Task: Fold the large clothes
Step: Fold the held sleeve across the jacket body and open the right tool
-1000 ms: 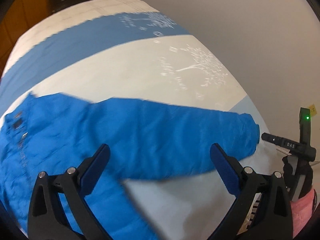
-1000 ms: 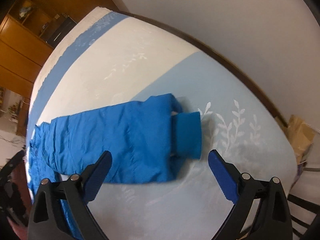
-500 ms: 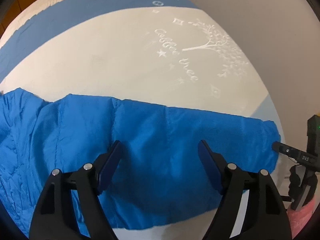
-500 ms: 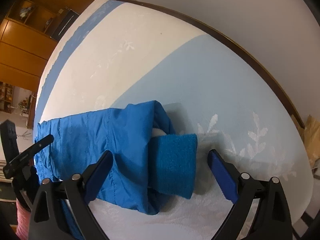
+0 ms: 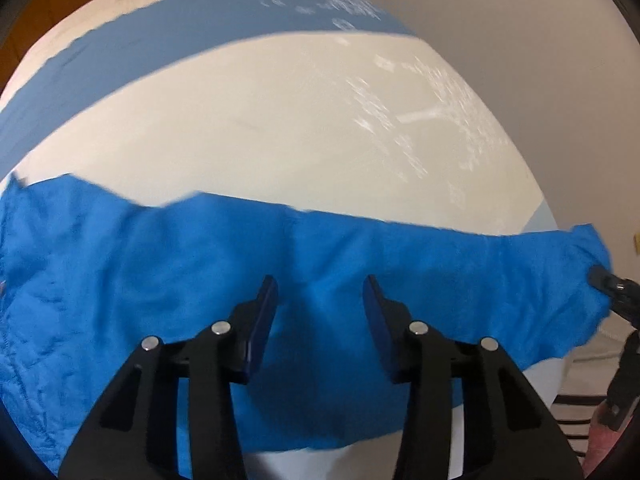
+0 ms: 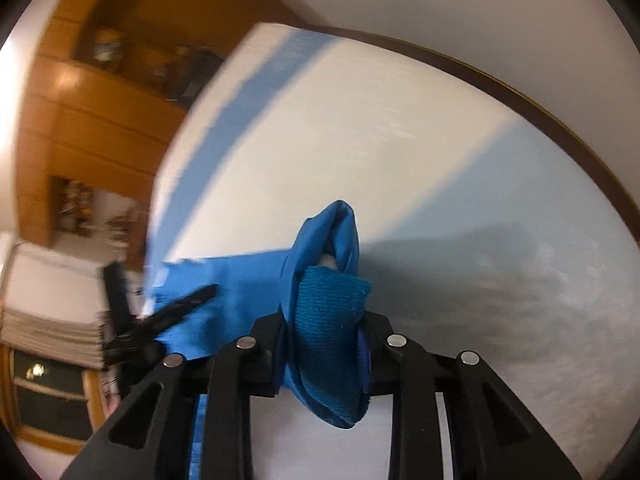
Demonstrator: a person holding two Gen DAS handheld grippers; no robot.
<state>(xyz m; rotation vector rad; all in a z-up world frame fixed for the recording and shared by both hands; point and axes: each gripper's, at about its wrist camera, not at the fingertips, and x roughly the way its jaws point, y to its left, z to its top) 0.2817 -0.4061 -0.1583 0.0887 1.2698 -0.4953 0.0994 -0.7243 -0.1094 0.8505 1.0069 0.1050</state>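
A blue jacket [image 5: 200, 280] lies across the blue-and-cream striped bed [image 5: 260, 128].

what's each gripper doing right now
left gripper: open, partly closed in over the sleeve, not gripping.
right gripper: shut on the cuff.

Soft indoor light, motion blur, fisheye-bent edges; dark vignette corners
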